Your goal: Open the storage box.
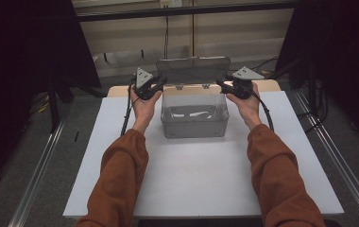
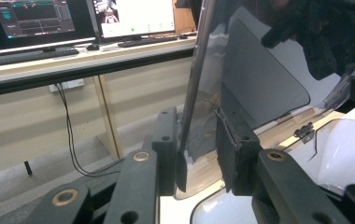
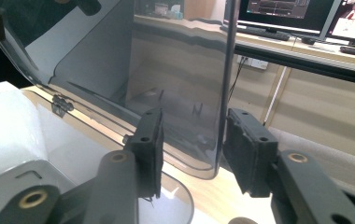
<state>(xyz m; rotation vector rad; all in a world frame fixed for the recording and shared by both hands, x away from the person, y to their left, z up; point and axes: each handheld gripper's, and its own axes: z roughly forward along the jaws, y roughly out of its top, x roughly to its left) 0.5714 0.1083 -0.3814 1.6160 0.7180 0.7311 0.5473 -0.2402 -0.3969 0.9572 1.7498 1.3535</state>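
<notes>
A clear plastic box (image 1: 194, 124) stands at the middle of the white table top (image 1: 196, 175), its hinged lid (image 1: 192, 71) raised upright behind it. My left gripper (image 1: 161, 81) is at the lid's left edge. In the left gripper view the lid (image 2: 259, 79) runs between the jaws and my left gripper (image 2: 199, 140) is shut on that edge. My right gripper (image 1: 221, 83) is at the lid's right edge. In the right gripper view the lid (image 3: 180, 60) stands between the jaws of my right gripper (image 3: 192, 126), close to one pad (image 3: 243, 144), with a gap to the other.
The box looks empty. Small hinges (image 2: 305, 130) join lid and box along the back. Behind the table stands a desk with monitors (image 2: 133, 16) and a keyboard (image 2: 31, 55), and cables hang below it. Metal rails (image 1: 40, 175) run beside the table.
</notes>
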